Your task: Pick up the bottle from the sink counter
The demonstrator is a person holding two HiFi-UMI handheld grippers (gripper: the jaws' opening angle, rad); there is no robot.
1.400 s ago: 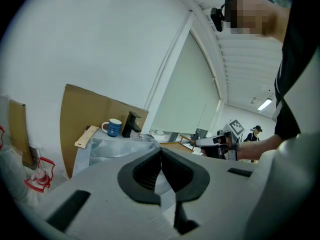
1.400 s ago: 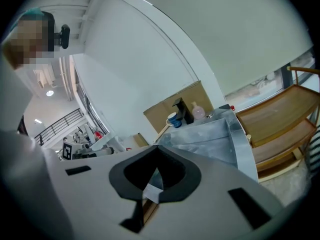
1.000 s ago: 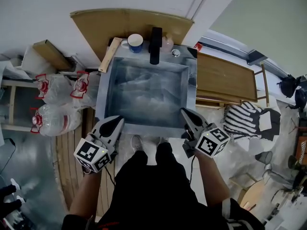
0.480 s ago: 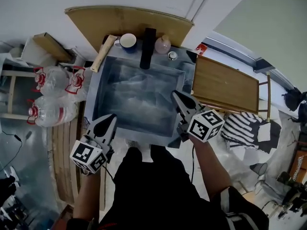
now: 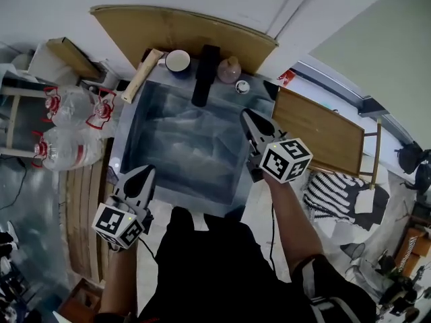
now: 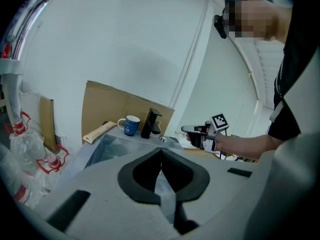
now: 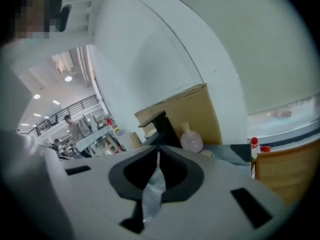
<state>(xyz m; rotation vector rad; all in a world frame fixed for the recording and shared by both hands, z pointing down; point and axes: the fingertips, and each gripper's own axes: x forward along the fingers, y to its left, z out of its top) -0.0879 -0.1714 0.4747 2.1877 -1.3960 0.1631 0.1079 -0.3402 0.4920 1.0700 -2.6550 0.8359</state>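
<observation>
Pink bottle [image 5: 229, 70] flanks faucet [image 5: 204, 75]; blue mug [image 6: 131, 125] bears unreadable white mark [image 6: 129, 129].

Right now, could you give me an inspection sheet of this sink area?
Surface: steel sink, counter strip along its back.
Job's things: pink bottle upright on that strip, right of the black faucet, untouched.
Clutter: blue mug and wooden stick left of the faucet.
Grippers: left gripper shut, empty, near sink's front-left corner; right gripper shut, empty, above right rim.
Cables: thin dark lead beside right forearm.
Surroundings: cardboard behind, water jugs left, wooden table right.
</observation>
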